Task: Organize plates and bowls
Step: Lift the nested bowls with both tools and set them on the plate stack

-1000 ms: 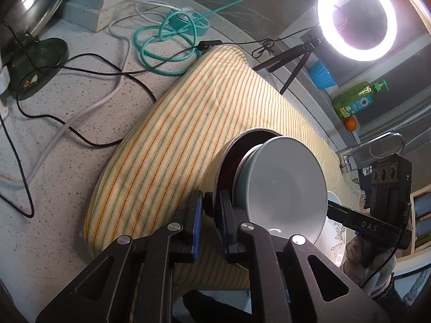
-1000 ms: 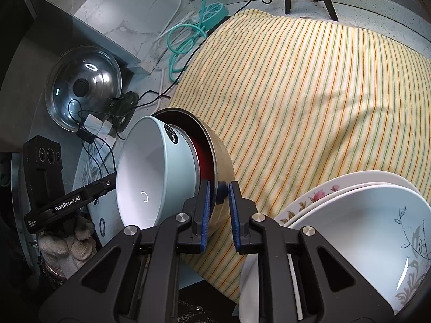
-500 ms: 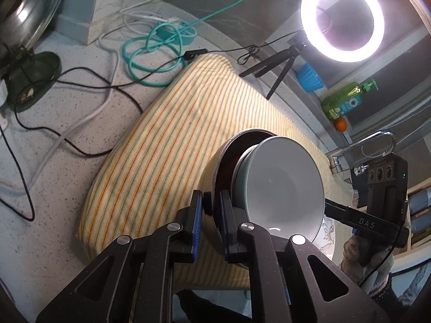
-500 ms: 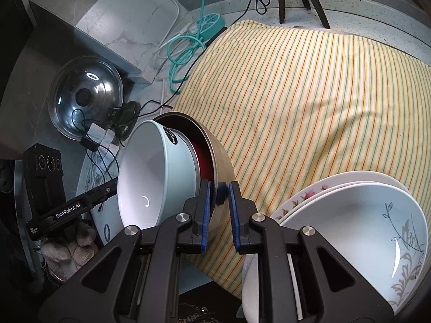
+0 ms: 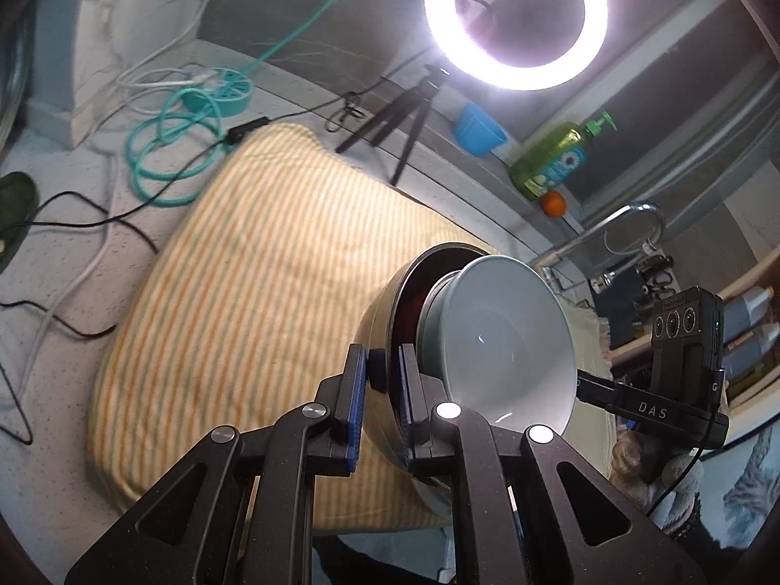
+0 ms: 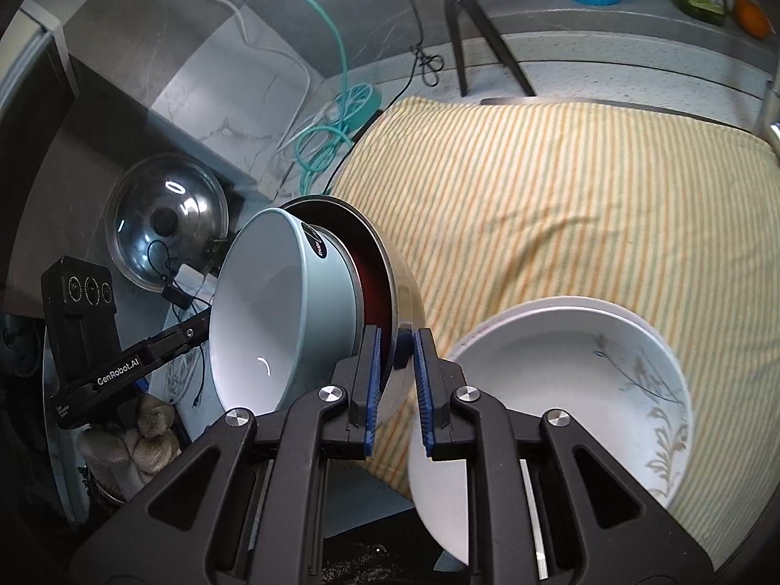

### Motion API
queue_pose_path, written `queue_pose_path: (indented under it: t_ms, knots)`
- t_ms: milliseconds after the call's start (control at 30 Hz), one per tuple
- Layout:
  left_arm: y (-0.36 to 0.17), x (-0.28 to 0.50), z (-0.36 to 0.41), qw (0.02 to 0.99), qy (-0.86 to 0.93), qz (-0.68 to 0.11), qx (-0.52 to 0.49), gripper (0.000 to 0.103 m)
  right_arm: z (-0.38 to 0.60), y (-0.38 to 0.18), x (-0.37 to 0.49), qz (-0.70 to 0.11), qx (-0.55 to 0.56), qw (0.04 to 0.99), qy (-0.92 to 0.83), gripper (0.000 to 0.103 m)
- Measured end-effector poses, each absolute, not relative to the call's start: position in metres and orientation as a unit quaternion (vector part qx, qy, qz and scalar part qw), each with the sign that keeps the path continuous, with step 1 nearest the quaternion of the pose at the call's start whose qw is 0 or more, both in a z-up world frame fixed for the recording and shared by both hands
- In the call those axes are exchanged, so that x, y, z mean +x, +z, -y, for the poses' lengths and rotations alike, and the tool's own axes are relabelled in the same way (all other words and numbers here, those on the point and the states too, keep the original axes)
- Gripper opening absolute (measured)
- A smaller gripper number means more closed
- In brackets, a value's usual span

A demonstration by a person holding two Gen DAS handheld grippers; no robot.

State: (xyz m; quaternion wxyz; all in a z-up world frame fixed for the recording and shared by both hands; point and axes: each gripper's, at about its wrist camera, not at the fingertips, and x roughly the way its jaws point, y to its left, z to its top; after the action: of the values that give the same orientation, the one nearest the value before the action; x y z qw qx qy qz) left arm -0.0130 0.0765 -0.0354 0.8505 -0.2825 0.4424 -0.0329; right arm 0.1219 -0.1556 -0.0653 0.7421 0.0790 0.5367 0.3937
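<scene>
A stack of two nested bowls hangs in the air between both grippers. The outer one is a metal bowl (image 5: 378, 419) (image 6: 408, 302) with a dark red inside. A pale blue-grey bowl (image 5: 502, 341) (image 6: 273, 321) sits in it. My left gripper (image 5: 381, 365) is shut on the metal bowl's rim at one side. My right gripper (image 6: 397, 341) is shut on the rim at the opposite side. Below lies a yellow striped cloth (image 5: 253, 292) (image 6: 585, 195). On its near edge sits a stack of white floral plates (image 6: 575, 390).
A lit ring light (image 5: 514, 19) on a black tripod (image 5: 390, 122) stands behind the cloth. Teal hose (image 5: 170, 161) and black cables cross the speckled counter. A steel pot lid (image 6: 165, 224) leans at the left. A green soap bottle (image 5: 551, 161), blue cup (image 5: 480, 129) and faucet (image 5: 629, 224) are at the right.
Both grippers have risen together with the bowl stack still held. The cloth and plates now look farther below, and more of the back wall and ring light shows.
</scene>
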Motion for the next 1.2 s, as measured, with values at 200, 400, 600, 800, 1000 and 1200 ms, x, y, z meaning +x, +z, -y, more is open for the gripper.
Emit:
queue_pose_path:
  t_ms: [200, 400, 600, 800, 1000, 1200]
  knots:
    - [-0.038, 0.004, -0.045, 0.845, -0.077, -0.458, -0.266, 0.009, 0.201, -0.064, 0.120, -0.536, 0.100, 0.758, 0.358, 0.015]
    - [-0.047, 0.016, -0.010, 0.834, -0.113, -0.479, -0.249, 0.009, 0.240, -0.073, 0.115, -0.542, 0.121, 0.767, 0.321, 0.015]
    - [-0.057, 0.024, 0.016, 0.823, -0.134, -0.499, -0.237, 0.009, 0.269, -0.085, 0.112, -0.551, 0.139, 0.769, 0.292, 0.015]
    - [-0.064, 0.027, 0.026, 0.816, -0.139, -0.512, -0.231, 0.009, 0.281, -0.096, 0.112, -0.560, 0.144, 0.767, 0.279, 0.015]
    - [-0.066, 0.027, 0.028, 0.814, -0.135, -0.518, -0.227, 0.009, 0.282, -0.104, 0.112, -0.566, 0.148, 0.762, 0.277, 0.015]
    - [-0.067, 0.028, 0.028, 0.812, -0.132, -0.522, -0.227, 0.009, 0.281, -0.104, 0.110, -0.563, 0.146, 0.763, 0.280, 0.015]
